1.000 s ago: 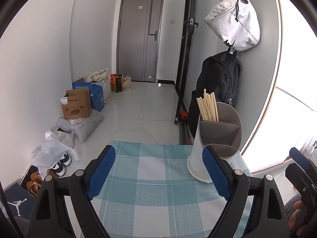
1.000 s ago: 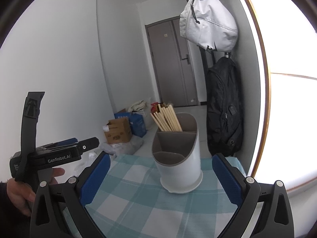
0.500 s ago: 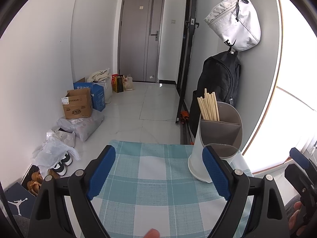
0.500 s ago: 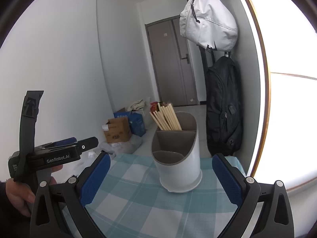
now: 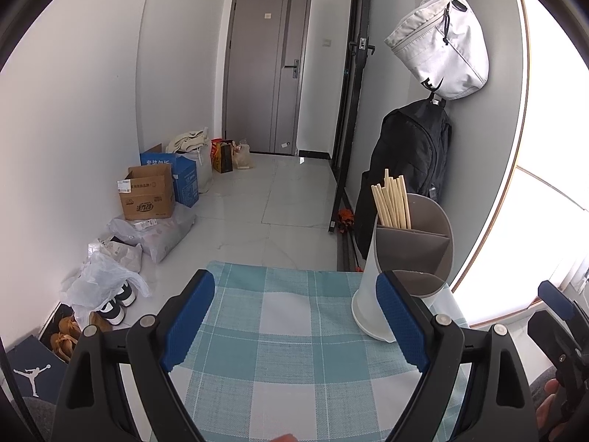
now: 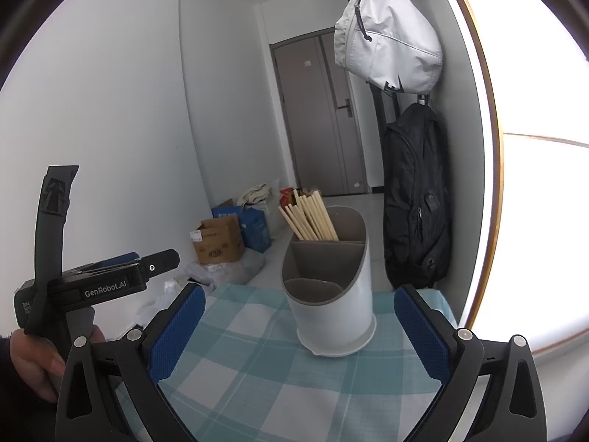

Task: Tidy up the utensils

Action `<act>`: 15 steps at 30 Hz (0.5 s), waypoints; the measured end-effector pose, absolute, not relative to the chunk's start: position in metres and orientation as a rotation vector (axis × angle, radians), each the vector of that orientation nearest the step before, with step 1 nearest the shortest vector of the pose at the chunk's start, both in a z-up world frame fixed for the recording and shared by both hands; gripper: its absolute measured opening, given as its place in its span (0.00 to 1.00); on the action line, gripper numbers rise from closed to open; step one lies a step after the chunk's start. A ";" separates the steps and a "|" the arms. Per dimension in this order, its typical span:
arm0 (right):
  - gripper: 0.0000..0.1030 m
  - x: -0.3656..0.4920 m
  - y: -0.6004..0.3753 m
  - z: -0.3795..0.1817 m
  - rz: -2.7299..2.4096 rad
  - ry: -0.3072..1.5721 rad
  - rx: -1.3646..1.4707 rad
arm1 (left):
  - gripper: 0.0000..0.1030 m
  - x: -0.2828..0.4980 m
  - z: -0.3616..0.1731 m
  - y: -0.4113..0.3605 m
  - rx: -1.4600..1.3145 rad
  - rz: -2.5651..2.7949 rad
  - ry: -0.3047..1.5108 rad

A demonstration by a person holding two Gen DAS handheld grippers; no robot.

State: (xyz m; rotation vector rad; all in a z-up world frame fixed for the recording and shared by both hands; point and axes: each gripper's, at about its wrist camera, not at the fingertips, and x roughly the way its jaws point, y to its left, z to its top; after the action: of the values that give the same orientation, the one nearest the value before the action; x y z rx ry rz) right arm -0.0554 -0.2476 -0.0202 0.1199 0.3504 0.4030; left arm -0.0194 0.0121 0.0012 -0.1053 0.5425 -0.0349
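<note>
Near the table's (image 6: 257,364) far right corner the holder (image 6: 333,309) stood; both grippers, left (image 5: 294,324) and right (image 6: 294,331), gaped empty; a careless sweep could topple it, spilling chopsticks (image 6: 311,219).

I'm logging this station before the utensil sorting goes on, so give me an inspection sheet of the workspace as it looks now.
Surface: checked teal-and-white tablecloth, bare apart from the holder.
Job's things: white utensil holder upright on the cloth; chopsticks in its rear compartment, the other compartments look empty.
Clutter: nothing seen on the cloth.
Grippers: left gripper open, nothing between its fingers; right gripper open, holder ahead, not touched.
Cables: nothing seen.
Surroundings: cardboard box, bags and shoes on the floor; black backpack and white bag hanging on the wall; closed door.
</note>
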 end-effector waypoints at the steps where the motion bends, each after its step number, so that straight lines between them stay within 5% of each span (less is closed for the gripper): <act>1: 1.00 -0.056 -0.248 -0.020 0.402 0.350 0.119 | 0.84 -0.019 0.001 0.012 -0.102 -0.031 0.545; 15: 1.00 -0.057 -0.248 -0.021 0.404 0.352 0.119 | 0.84 -0.019 0.000 0.011 -0.104 -0.039 0.551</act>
State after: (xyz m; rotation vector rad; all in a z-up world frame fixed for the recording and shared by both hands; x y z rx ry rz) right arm -0.0566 -0.2477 -0.0210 0.1187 0.3516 0.4038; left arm -0.0191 0.0108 0.0003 -0.1035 0.5509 -0.0389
